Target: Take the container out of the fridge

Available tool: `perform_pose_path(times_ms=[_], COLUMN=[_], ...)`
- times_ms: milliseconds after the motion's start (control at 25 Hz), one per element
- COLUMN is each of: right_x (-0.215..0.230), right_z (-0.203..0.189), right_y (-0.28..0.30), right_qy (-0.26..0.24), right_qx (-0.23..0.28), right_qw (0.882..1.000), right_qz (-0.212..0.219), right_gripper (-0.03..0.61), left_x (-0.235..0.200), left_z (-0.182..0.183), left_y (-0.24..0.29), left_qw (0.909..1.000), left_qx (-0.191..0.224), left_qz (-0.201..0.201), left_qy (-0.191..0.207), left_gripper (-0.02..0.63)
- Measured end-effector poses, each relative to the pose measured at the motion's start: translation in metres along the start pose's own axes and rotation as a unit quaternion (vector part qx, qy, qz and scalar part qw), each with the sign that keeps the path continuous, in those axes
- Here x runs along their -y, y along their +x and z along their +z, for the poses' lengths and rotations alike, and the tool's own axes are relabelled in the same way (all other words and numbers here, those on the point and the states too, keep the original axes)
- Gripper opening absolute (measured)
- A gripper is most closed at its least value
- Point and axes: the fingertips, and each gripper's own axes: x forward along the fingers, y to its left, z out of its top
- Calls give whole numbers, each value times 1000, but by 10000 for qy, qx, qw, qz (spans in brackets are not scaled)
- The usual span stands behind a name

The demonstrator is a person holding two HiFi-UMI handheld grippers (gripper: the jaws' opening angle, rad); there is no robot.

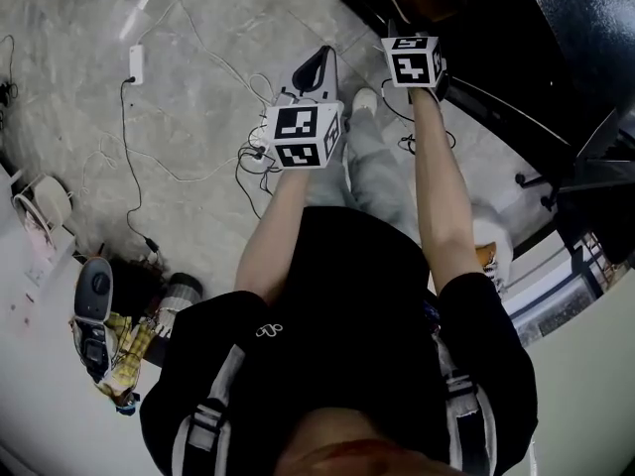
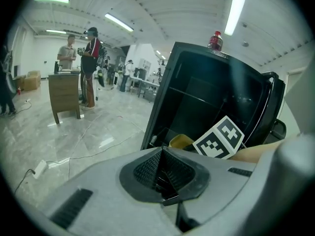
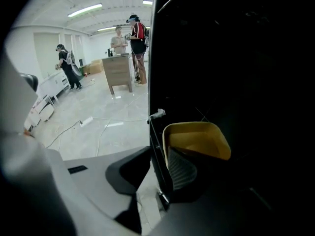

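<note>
The black fridge [image 2: 216, 97] stands open, and a yellow container [image 3: 197, 139] sits low inside it near the left wall. That container [image 2: 181, 140] also shows in the left gripper view, just left of the right gripper's marker cube. My right gripper [image 3: 157, 167] is open. Its right pad [image 3: 181, 170] is inside the fridge, just in front of the container. Its left finger is outside the fridge's front edge. My left gripper [image 2: 161, 154] is shut on nothing and hangs back over the floor. In the head view the left gripper [image 1: 319, 62] trails the right gripper [image 1: 402, 33], which is at the dark fridge [image 1: 516, 58].
A red-capped bottle [image 2: 215, 40] stands on top of the fridge. Cables and a white power strip [image 1: 136, 62] lie across the marble floor. People stand by a wooden cabinet [image 2: 64, 95] far off. A bag and other gear [image 1: 99, 315] sit by my left side.
</note>
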Motion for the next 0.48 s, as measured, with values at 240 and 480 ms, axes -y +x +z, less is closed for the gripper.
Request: perform_pose_path(times_ms=[240, 480], right_x=[7, 6], right_z=[-3, -15], right_y=[20, 33], right_qy=[-409, -760], right_qx=[-267, -495], right_qw=[9987, 9951], right_qz=[-113, -393], right_gripper=[92, 49], left_x=[-16, -33], left_z=[-3, -10], left_y=[-5, -14], left_qw=[9998, 9996], left_qx=[-71, -91], left_qz=[160, 246], left_qy=[-33, -43], left_gripper=[9, 11])
